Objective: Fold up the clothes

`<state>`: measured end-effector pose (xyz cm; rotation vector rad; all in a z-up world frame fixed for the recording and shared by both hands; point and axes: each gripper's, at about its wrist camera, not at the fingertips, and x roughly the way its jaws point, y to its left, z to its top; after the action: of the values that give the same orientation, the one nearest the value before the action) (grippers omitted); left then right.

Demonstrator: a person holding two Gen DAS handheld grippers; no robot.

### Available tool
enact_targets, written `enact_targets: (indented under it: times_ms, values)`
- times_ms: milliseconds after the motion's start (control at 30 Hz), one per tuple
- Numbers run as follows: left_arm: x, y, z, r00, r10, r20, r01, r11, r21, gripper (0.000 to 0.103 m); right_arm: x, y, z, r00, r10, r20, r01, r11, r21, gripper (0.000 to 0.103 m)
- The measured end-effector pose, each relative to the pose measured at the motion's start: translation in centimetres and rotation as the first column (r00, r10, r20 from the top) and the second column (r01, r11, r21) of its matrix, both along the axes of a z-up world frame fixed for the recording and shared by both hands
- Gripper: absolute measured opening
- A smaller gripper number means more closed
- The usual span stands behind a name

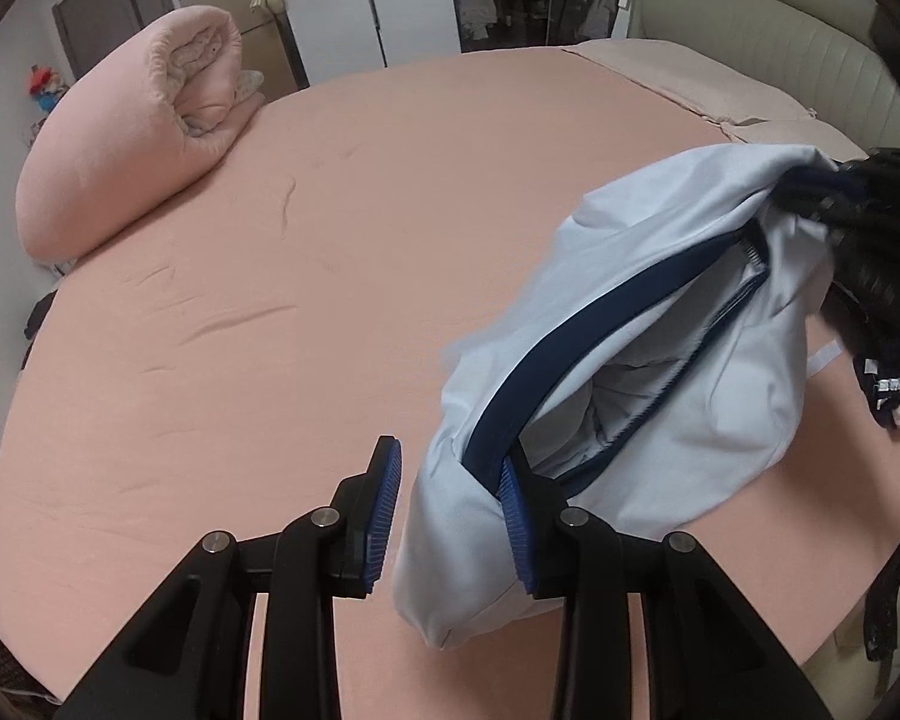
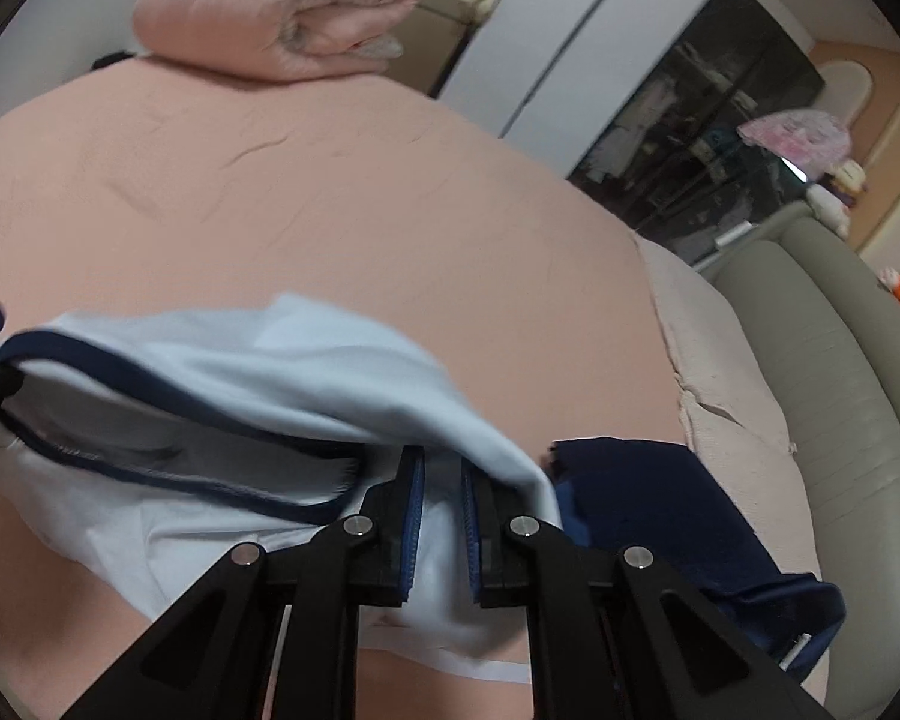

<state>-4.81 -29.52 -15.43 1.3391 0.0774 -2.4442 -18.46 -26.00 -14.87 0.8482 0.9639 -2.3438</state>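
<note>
Pale blue garment (image 1: 660,360) slung between grippers over pink bed (image 1: 270,300): right gripper (image 2: 441,516) nearly closed, pinching cloth; left gripper (image 1: 450,516) partly open, fabric against one pad only.

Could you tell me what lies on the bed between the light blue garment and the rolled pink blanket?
Nothing: only bare pink sheet separates the light blue garment from the rolled pink blanket, clearest in the left wrist view.

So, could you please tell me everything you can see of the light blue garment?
The light blue garment is soft, thin-looking fabric edged with dark navy trim, its opening gaping. It hangs bunched above the pink bed sheet, its lower folds resting there. The left hand-held gripper has fabric between its fingers; the right hand-held gripper grips the other end.
</note>
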Motion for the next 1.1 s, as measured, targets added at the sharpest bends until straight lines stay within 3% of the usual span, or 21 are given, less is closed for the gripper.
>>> enact_targets:
  times_ms: [233,500,667,700,733,767,800,833,933,1100]
  values:
    - [0.4,-1.9,-0.4,0.997,0.071,0.024,-0.072,0.997,0.016,0.031,-3.4,3.3,1.8,0.994,-0.098,-0.049,0.097,0.995,-0.015,0.012]
    - [2.0,-2.9,0.0,0.994,0.110,-0.006,-0.108,0.982,0.154,0.031,-2.6,4.1,2.8,0.977,-0.009,0.212,0.051,0.980,-0.193,0.013]
    - [2.8,-2.3,0.7,0.996,0.078,-0.048,-0.067,0.979,0.194,0.031,0.4,2.9,3.7,0.976,0.059,0.210,-0.015,0.979,-0.205,0.015]
    - [2.8,-2.2,0.7,0.996,0.074,-0.052,-0.061,0.975,0.212,0.031,1.0,2.7,3.9,0.979,0.072,0.190,-0.032,0.978,-0.207,0.019]
    - [2.8,-2.2,0.7,0.996,0.073,-0.047,-0.061,0.972,0.226,0.031,1.7,2.6,4.0,0.983,0.086,0.165,-0.050,0.976,-0.211,0.037]
    - [2.8,-2.2,0.7,0.996,0.073,-0.043,-0.061,0.969,0.240,0.031,2.3,2.5,4.1,0.985,0.100,0.139,-0.068,0.974,-0.215,0.067]
    - [2.8,-2.2,0.6,0.996,0.076,-0.037,-0.064,0.967,0.247,0.031,2.9,2.4,4.2,0.987,0.114,0.114,-0.087,0.972,-0.218,0.081]
    - [2.6,-2.1,0.3,0.996,0.085,-0.028,-0.076,0.968,0.238,0.031,3.5,2.3,4.3,0.988,0.127,0.088,-0.105,0.970,-0.221,0.089]
    - [2.4,-2.2,-0.8,0.993,0.118,0.000,-0.115,0.966,0.233,0.031,5.4,0.6,3.2,0.983,0.180,0.043,-0.171,0.971,-0.165,0.089]
    - [2.5,-2.7,-1.8,0.983,0.181,0.000,-0.173,0.942,0.288,0.031,7.0,-2.0,0.1,0.979,0.203,0.031,-0.200,0.976,-0.083,0.089]
